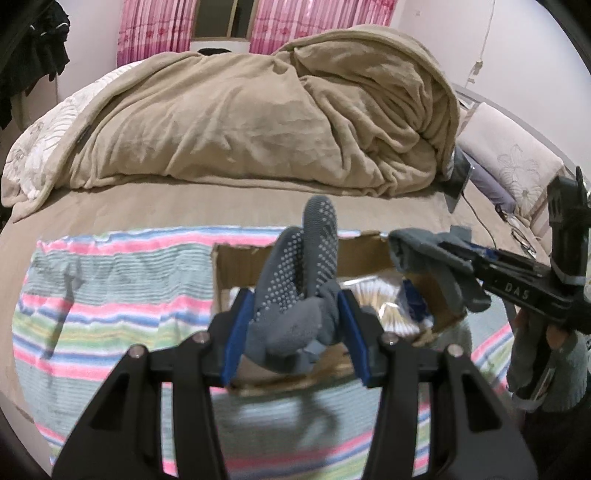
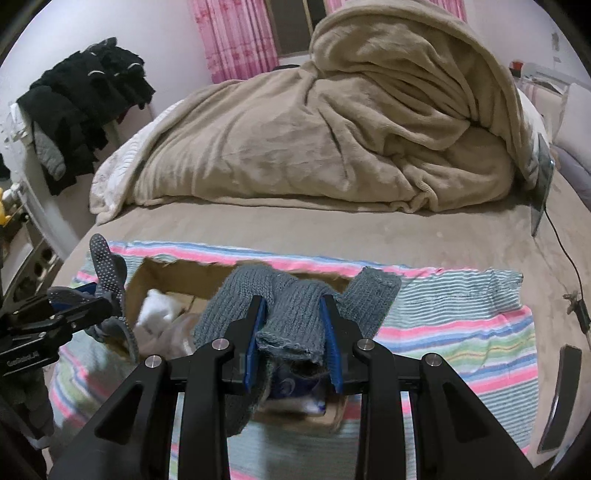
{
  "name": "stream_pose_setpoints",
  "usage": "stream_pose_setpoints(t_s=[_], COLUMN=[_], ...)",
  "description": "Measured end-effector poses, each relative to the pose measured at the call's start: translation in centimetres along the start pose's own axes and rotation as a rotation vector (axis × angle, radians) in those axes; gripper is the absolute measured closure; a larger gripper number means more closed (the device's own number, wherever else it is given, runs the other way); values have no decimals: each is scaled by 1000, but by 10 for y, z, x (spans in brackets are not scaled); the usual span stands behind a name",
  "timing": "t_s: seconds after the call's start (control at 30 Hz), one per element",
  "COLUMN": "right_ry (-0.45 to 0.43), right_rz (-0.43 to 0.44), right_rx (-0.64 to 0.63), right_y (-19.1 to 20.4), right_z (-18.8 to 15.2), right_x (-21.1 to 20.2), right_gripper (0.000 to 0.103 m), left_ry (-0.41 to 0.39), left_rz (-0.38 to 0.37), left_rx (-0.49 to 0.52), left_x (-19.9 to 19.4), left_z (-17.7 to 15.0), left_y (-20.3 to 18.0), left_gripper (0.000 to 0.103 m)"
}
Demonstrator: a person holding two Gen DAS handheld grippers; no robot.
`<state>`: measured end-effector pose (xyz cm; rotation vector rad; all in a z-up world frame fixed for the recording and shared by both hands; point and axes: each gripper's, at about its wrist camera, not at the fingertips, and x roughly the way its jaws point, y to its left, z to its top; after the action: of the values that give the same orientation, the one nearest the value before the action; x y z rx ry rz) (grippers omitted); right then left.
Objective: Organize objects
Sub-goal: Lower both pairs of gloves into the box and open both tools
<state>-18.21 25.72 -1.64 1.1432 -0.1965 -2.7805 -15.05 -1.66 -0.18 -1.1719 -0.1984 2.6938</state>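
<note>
The left gripper has its blue-padded fingers closed partway around a bunched grey sock with white grip dots, whose toe end sticks up above the pads. It hangs over the near edge of an open cardboard box that sits on a striped towel spread across the bed.

The right gripper likewise clamps its fingers on a grey ribbed knit sock, which drapes out to both sides of the pads and trails down on the left. It is held above the same cardboard box, with white items and crinkled clear packaging visible inside, though blurred. In the left wrist view this knit sock shows at the right, above the box's right side, pinched at the tip of the right gripper. In the right wrist view the dotted sock and left gripper appear at the box's left edge.

Behind the towel a rumpled tan blanket is heaped on the bed, pink curtains hang at the window, and dark clothes are piled on a rack at the left
</note>
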Motion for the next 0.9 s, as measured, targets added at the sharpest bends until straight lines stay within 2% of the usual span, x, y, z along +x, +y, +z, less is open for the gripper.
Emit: stream_pose_setpoints(t_s=[0.3, 0.57, 0.67, 0.77, 0.83, 0.9], right_ry=[56, 48, 46, 35, 29, 25], right_rz=[-49, -89, -81, -66, -58, -47], right_rx=[0, -40, -38, -27, -18, -10], right_y=[-9, -2, 0, 2, 3, 5], right_z=[-13, -20, -21, -22, -23, -25], right_x=[39, 45, 40, 31, 23, 16], right_gripper=[71, 67, 57, 54, 50, 44], left_ry=[65, 104, 112, 116, 95, 68], left_rz=[2, 23, 39, 40, 45, 51], left_rx=[11, 3, -3, -8, -9, -6], left_x=[48, 70, 70, 66, 58, 47], left_z=[3, 2, 3, 3, 3, 4], left_y=[1, 5, 6, 5, 4, 3], left_gripper=[54, 51, 44, 37, 22, 16])
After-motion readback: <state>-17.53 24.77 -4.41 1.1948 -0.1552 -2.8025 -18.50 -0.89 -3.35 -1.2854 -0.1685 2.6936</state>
